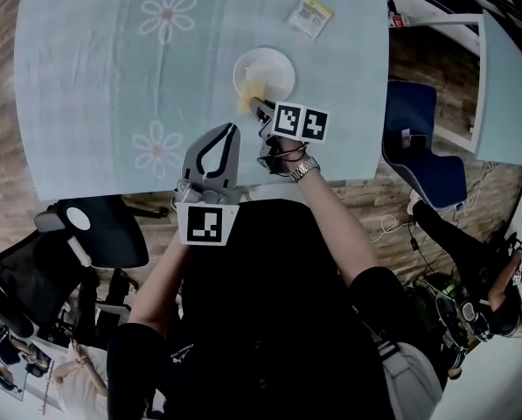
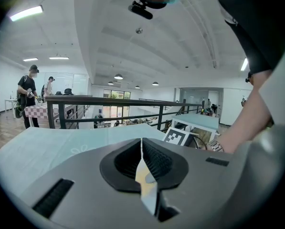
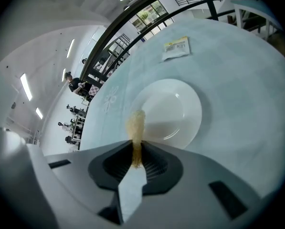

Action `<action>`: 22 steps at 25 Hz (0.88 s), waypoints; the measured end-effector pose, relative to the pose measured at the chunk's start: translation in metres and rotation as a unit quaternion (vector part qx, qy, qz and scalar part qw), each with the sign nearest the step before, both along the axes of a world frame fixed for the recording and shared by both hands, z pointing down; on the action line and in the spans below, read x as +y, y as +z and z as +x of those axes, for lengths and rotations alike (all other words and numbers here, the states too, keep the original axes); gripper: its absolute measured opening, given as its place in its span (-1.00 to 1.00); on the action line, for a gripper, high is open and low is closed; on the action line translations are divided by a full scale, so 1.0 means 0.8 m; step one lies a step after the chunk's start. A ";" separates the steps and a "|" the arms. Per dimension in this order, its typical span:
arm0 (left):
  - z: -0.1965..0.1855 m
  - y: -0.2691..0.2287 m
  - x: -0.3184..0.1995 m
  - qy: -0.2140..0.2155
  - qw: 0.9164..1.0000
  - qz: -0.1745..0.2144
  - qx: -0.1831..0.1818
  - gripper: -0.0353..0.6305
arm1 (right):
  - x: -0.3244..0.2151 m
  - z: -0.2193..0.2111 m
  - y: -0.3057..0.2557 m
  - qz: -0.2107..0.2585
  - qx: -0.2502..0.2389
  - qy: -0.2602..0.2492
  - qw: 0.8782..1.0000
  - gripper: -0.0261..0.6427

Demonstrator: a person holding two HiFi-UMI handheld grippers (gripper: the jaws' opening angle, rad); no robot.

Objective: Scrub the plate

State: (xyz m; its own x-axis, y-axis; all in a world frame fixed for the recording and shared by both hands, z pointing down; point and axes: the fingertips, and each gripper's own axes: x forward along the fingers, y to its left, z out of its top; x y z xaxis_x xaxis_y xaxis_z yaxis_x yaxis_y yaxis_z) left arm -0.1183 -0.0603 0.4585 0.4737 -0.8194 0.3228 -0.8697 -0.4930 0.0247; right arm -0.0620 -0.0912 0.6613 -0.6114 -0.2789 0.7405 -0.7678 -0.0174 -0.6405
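My right claw (image 3: pixel 135 149) clenches the yellow sponge (image 3: pixel 135 125) over the white plate's (image 3: pixel 178 106) near rim, ready to scrub, while my left claw (image 2: pixel 142 144), closed on nothing, hangs clear at the table's (image 1: pixel 94 86) near edge.

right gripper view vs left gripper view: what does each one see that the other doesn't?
Only the right gripper view: the white plate, the yellow sponge clamped in the right gripper jaws, and a packet farther back. Only the left gripper view: the left gripper jaws together with nothing between them, the other gripper's marker cube, and a wristwatch. Both: the pale blue tablecloth with flower print and the dark railing behind.
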 end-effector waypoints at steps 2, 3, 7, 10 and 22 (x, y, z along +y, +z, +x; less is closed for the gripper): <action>-0.003 0.003 -0.001 -0.006 1.000 -0.004 -0.004 -0.83 | 0.000 0.001 0.004 -0.008 -0.007 0.004 1.000 -0.76; -0.005 0.005 -0.002 -0.008 1.000 -0.007 -0.006 -0.83 | 0.000 0.002 0.005 -0.012 -0.011 0.006 1.000 -0.76; -0.003 0.006 -0.010 -0.017 1.000 -0.002 -0.002 -0.83 | -0.001 0.015 0.009 -0.026 -0.019 0.017 0.999 -0.76; 0.006 0.006 -0.015 -0.014 1.000 -0.001 0.000 -0.83 | 0.000 0.033 0.012 -0.033 -0.017 0.030 0.999 -0.76; 0.032 0.008 -0.020 0.005 1.000 -0.016 -0.004 -0.83 | -0.002 0.079 0.012 -0.030 0.006 0.042 0.999 -0.76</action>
